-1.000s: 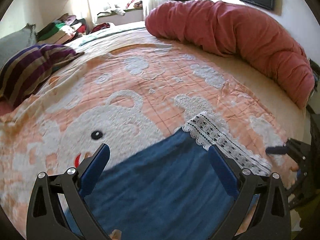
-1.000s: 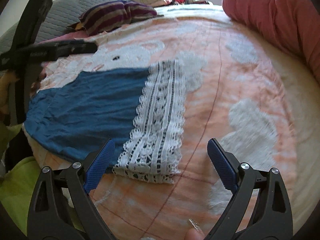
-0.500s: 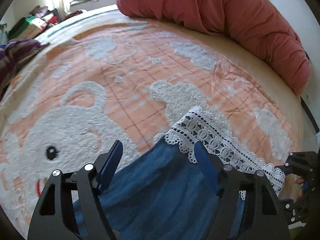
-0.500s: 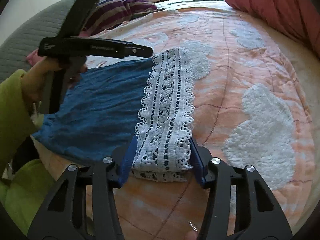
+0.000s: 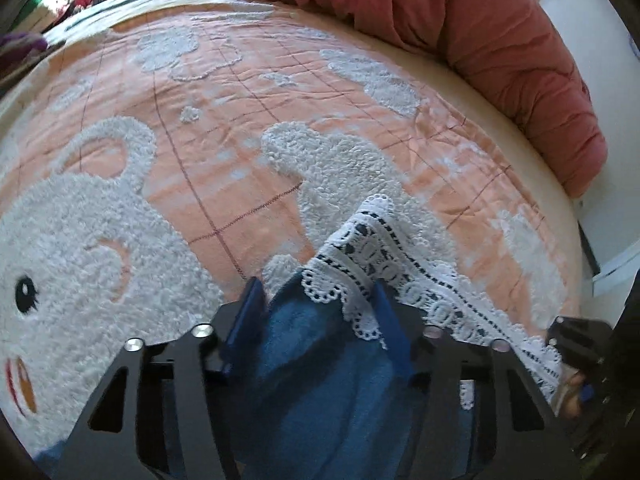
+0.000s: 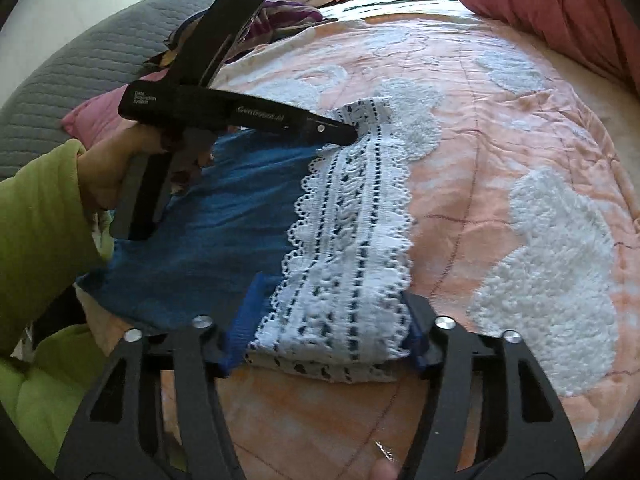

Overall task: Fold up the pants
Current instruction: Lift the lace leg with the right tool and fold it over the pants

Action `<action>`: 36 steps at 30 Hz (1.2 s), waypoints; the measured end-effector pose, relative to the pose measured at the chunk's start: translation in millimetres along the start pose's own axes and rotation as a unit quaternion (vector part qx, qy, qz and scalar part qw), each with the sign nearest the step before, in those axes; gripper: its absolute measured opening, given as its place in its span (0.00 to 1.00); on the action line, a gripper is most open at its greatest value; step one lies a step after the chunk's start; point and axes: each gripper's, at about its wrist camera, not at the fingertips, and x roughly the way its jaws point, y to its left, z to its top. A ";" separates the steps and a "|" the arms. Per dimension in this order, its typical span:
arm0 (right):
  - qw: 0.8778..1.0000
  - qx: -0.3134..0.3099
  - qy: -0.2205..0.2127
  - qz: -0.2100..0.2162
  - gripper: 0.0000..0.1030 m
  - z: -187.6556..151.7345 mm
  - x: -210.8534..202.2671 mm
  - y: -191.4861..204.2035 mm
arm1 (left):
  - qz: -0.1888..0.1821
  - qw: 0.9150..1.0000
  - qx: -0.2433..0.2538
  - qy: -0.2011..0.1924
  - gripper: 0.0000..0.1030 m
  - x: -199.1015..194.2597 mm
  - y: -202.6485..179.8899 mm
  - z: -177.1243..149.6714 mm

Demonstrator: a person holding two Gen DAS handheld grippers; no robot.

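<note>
The blue pants [image 6: 208,232] are laid flat on the bed cover [image 6: 500,168], their lace hem [image 6: 352,240] running away from the right gripper [image 6: 332,320] toward the left gripper [image 5: 320,312]. Each end of the hem is straddled by half-closed fingers; a firm pinch cannot be told. No containers are seen.

Sunlit bed [image 5: 248,92] with red duvet [image 5: 480,28] alongside.

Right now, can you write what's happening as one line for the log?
step: grasp hem | left gripper: closing around pants far corner | right gripper: closing around lace hem near end | surface: bedspread
</note>
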 end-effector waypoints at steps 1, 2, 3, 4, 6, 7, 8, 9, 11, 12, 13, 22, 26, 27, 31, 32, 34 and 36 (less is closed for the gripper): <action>1.000 -0.003 -0.001 -0.008 0.51 0.2 0.7 1.1 | -0.003 1.000 0.002 0.000 0.31 -0.3 -3.7 -0.5; 1.000 -0.004 -0.002 -0.013 0.47 -0.2 0.6 0.5 | 0.002 1.000 0.008 0.001 0.28 -0.3 -8.8 -0.7; 1.000 -0.005 -0.004 -0.015 0.40 0.1 -0.6 -0.6 | 0.013 1.000 0.014 0.001 0.27 1.0 -13.2 -0.4; 1.000 -0.004 -0.007 -0.011 0.36 0.6 -2.9 -1.5 | 0.025 1.000 0.017 0.004 0.24 2.2 -18.0 -0.7; 1.000 -0.006 -0.009 0.011 0.20 2.1 -5.3 -0.1 | 0.030 0.999 0.013 0.002 0.21 0.8 -19.8 0.1; 1.000 -0.016 -0.011 0.005 0.20 2.7 -5.6 3.6 | 0.032 0.999 0.010 -0.003 0.18 -1.6 -19.7 -0.6; 1.000 -0.024 -0.012 0.003 0.18 3.5 -5.6 6.9 | 0.032 0.999 0.010 -0.007 0.17 -4.2 -18.7 -1.3; 1.000 -0.023 -0.015 0.007 0.17 4.7 -7.0 8.0 | 0.028 0.999 0.007 -0.015 0.15 -8.6 -17.9 -2.8; 0.999 -0.025 -0.027 0.018 0.16 9.8 -13.0 13.2 | 0.023 0.999 0.004 -0.032 0.14 -17.8 -15.9 -4.3; 0.999 -0.031 -0.032 0.020 0.16 11.9 -16.1 16.9 | 0.016 0.999 0.000 -0.042 0.14 -24.7 -14.3 -5.5; 0.998 -0.041 -0.039 0.024 0.16 14.5 -19.8 23.5 | 0.010 0.999 -0.002 -0.050 0.14 -30.9 -13.4 -6.5; 0.983 -0.153 -0.076 0.074 0.15 40.0 -30.4 104.0 | -0.008 0.987 -0.031 -0.157 0.14 -120.9 18.7 -34.8; 0.973 -0.198 -0.056 0.104 0.15 42.9 -13.5 141.9 | -0.003 0.983 -0.065 -0.175 0.14 -142.8 43.1 -60.5; 0.971 -0.209 -0.050 0.104 0.15 42.9 -6.6 150.9 | -0.001 0.982 -0.074 -0.175 0.14 -145.3 49.1 -66.8; 0.965 -0.232 -0.019 0.117 0.15 43.5 21.9 180.5 | 0.054 0.975 -0.113 -0.181 0.16 -162.6 70.8 -96.3; 0.963 -0.238 -0.015 0.121 0.15 42.4 25.6 187.5 | 0.066 0.973 -0.118 -0.187 0.17 -169.7 74.6 -105.2; 0.957 -0.261 -0.001 0.126 0.15 40.4 36.6 206.8 | 0.089 0.967 -0.144 -0.191 0.19 -181.5 86.0 -119.6; 0.951 -0.282 0.007 0.129 0.15 32.8 41.2 223.5 | 0.092 0.954 -0.200 -0.203 0.21 -197.7 107.3 -138.9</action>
